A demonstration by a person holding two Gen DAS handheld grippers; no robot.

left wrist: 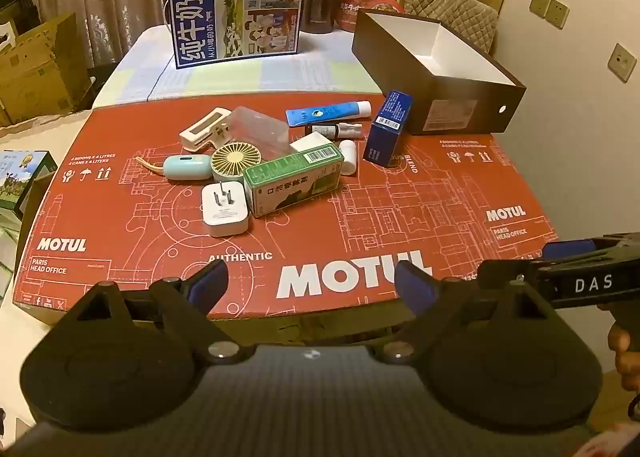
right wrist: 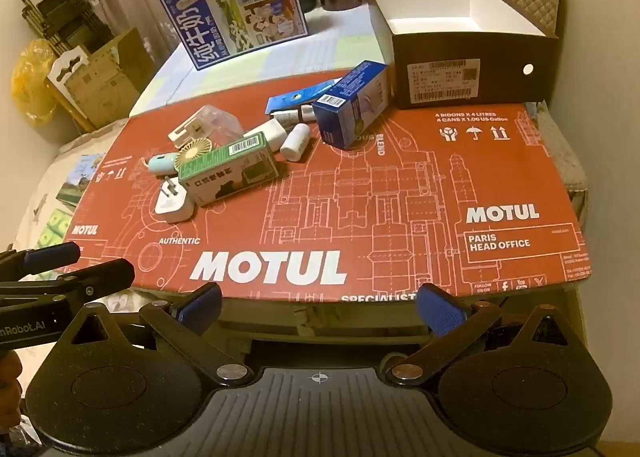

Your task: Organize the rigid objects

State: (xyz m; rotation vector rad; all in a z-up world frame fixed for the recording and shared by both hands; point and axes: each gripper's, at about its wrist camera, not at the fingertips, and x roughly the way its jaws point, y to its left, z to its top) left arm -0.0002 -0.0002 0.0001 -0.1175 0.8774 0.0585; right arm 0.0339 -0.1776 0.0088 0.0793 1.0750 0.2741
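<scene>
Two grippers hang at the near edge of the red MOTUL cardboard sheet (left wrist: 360, 193), and we see both with their blue pads spread wide and nothing between them: the left gripper (left wrist: 311, 284) and the right gripper (right wrist: 319, 307). Only the left wrist view gives us the right tool's "DAS" lettering at its right edge; only the right wrist view gives "nRobot.AI" on the left tool, plus a yellow bag (right wrist: 30, 81) by the curtain.

Going left to right across the sheet, we find the clutter bunched together: a mint-coloured gadget (left wrist: 186, 168), a white plug adapter (left wrist: 225, 209) with prongs up, a small round fan (left wrist: 236, 158), a cream comb-like piece (left wrist: 204, 129), a clear plastic case (left wrist: 260, 129), a green carton (left wrist: 294, 181) with a barcode, a white bottle (left wrist: 349, 157), a blue tube (left wrist: 328, 112), and a dark blue box (left wrist: 388, 127) standing tilted.

At far right sits the open brown shoebox (left wrist: 456, 113), its white inside holding nothing we can make out.

The sheet also reads "AUTHENTIC" and "PARIS HEAD OFFICE". Behind stands a blue milk carton box (left wrist: 236, 13) marked "1956".
</scene>
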